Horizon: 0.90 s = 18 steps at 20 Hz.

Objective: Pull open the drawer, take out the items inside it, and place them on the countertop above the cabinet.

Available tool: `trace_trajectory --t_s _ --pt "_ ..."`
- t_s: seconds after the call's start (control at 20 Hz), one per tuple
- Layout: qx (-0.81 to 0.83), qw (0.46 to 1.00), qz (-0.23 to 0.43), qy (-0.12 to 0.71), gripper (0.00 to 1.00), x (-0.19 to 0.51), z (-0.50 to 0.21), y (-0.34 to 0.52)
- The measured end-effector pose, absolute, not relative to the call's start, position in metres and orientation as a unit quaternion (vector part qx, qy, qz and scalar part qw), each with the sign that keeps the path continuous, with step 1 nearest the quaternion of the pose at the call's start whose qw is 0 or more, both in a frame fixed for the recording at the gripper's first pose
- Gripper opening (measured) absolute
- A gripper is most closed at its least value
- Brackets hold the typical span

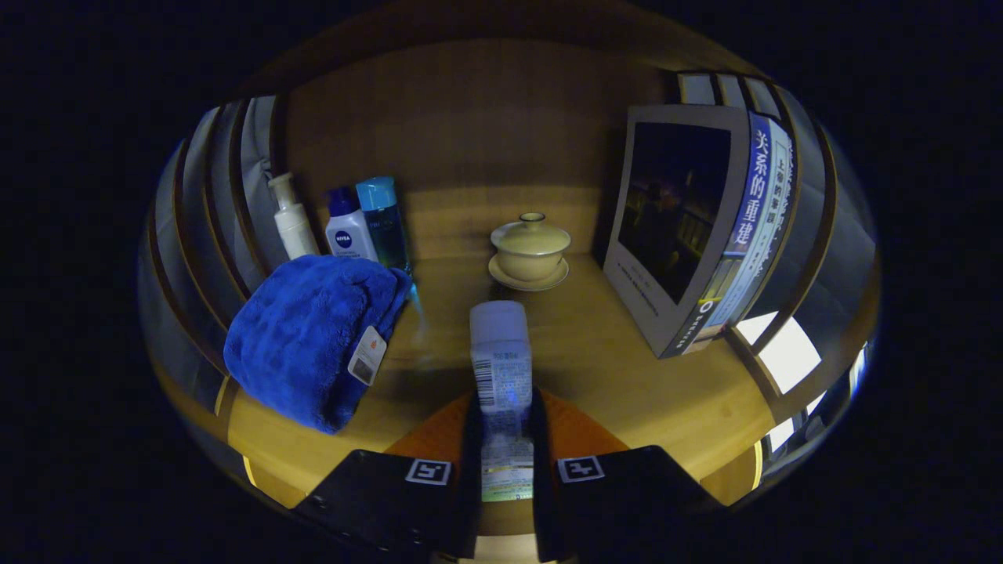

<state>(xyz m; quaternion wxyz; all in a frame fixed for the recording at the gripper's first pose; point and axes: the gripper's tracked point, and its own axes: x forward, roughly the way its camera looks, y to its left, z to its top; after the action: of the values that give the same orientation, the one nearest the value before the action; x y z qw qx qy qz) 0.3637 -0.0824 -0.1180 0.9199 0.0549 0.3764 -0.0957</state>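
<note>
My gripper is shut on a small clear bottle with a white cap and a printed label, held lengthwise between the two fingers with its cap pointing away from me. The bottle hangs just above the wooden countertop. To the left of the fingers lies a folded blue towel with a paper tag. Behind the towel, against the back wall, stand three bottles: a white pump bottle, a white one with a dark blue cap and a blue one.
A pale lidded tea bowl on a saucer stands beyond the held bottle, near the back wall. Several books lean upright at the right. Slatted side walls close the shelf left and right. Bare wood lies between the bowl and the fingers.
</note>
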Motion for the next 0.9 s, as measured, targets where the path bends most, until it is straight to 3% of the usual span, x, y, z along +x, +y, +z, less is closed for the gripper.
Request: trace_trajectory --t_s 0.15,0.55,0.8,0.9 --pt "0.041 0.925 -0.083 0.37 0.41 0.368 -0.123 -0.082" --pt "0.037 0.926 -0.062 0.371 0.76 0.359 -0.124 -0.076" --pt "0.021 0.964 -0.064 0.258 0.97 0.356 -0.061 -0.075" --pt "0.03 0.976 -0.08 0.201 0.97 0.346 -0.018 -0.076"
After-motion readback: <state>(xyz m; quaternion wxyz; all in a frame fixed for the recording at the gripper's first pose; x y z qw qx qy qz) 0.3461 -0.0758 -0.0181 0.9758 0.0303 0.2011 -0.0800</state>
